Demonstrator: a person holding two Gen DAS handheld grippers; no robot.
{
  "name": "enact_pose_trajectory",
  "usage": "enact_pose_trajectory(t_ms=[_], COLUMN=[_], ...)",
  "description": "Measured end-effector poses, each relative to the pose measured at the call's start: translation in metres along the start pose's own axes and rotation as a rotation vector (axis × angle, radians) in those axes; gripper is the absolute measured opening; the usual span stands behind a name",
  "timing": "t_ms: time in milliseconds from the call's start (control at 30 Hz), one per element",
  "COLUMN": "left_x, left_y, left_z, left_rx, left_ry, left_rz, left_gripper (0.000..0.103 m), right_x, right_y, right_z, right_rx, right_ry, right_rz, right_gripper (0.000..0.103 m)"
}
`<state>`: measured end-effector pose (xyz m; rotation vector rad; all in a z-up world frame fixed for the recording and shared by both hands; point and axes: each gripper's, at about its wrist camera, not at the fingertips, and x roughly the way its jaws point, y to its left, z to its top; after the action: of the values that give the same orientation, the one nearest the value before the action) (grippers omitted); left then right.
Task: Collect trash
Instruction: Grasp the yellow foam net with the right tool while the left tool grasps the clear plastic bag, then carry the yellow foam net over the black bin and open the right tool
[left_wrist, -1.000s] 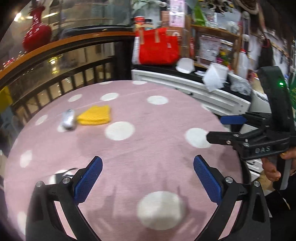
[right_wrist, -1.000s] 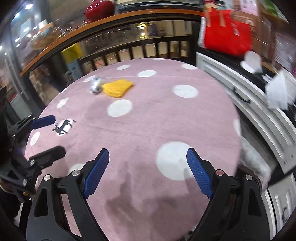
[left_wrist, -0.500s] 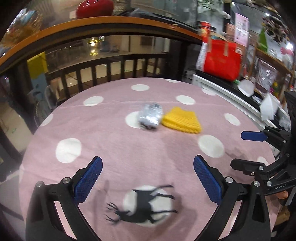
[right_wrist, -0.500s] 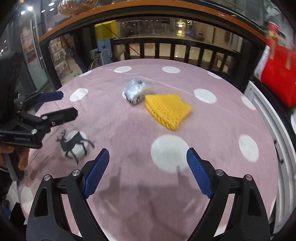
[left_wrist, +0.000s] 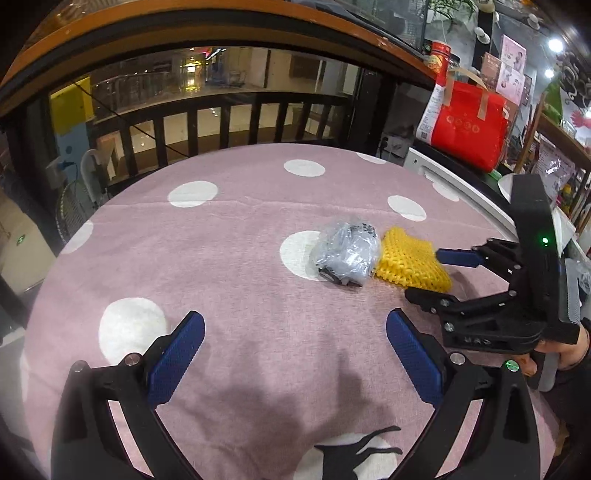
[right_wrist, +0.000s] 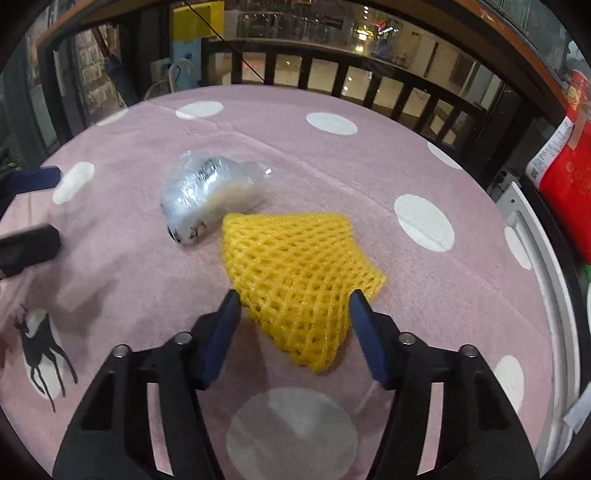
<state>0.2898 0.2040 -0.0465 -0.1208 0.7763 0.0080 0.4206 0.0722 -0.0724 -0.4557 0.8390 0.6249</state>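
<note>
A yellow foam net lies flat on the pink dotted tablecloth, with a crumpled clear plastic bag touching its far left side. My right gripper straddles the net's near end; its jaws are closing, the pads reach the net's edges and do not visibly squeeze it. In the left wrist view the bag and the net sit ahead and to the right, with the right gripper at the net. My left gripper stands open over bare cloth, short of the bag.
A dark wooden railing curves close behind the round table's far edge. A red bag stands on a white cabinet to the right. A black deer print marks the cloth on the near left.
Both grippers swung across the table toward the bag and the net. The right gripper came down over the net and its jaws narrowed around it. The left jaws stayed wide.
</note>
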Motion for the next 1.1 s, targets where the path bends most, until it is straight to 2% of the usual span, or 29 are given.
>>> enact_pose_trajectory(t_ms=[33, 133, 367, 533, 633, 700, 733, 900, 1100], left_x=[0.004, 0.012, 0.037, 0.064, 0.08, 0.087, 0.089, 0.075, 0.039], left_y=[-0.003, -0.011, -0.03, -0.045, -0.054, -0.057, -0.056, -0.054, -0.065], left_z=[0.001, 0.006, 0.024, 0.037, 0.041, 0.04, 0.04, 0.037, 0.029], left_rx=[0.01, 0.039, 0.084, 0.111, 0.15, 0.16, 0.155, 0.135, 0.152], left_ry=[0.004, 0.005, 0.007, 0.032, 0.054, 0.073, 0.083, 0.049, -0.013], left_rz=[-0.003, -0.013, -0.01, 0.019, 0.048, 0.071, 0.074, 0.074, 0.061], left_gripper=[0.097, 0.097, 0.097, 0.096, 0.082, 0.057, 0.052, 0.045, 0.044], right_x=[-0.001, -0.003, -0.035, -0.061, -0.075, -0.083, -0.087, -0.104, -0.123], right_y=[0.0, -0.003, -0.031, -0.034, -0.032, -0.032, -0.031, -0.032, -0.036], right_z=[0.0, -0.001, -0.013, -0.028, -0.038, -0.044, -0.046, -0.059, -0.077], right_rx=[-0.006, -0.005, 0.102, 0.122, 0.129, 0.133, 0.136, 0.166, 0.217], right_ry=[-0.001, -0.005, -0.048, -0.065, -0.076, -0.085, -0.09, -0.114, -0.137], right_rz=[-0.007, -0.036, -0.052, -0.052, -0.047, -0.043, -0.041, -0.035, -0.027], right_gripper=[0.037, 0.023, 0.021, 0.022, 0.022, 0.022, 0.022, 0.022, 0.022])
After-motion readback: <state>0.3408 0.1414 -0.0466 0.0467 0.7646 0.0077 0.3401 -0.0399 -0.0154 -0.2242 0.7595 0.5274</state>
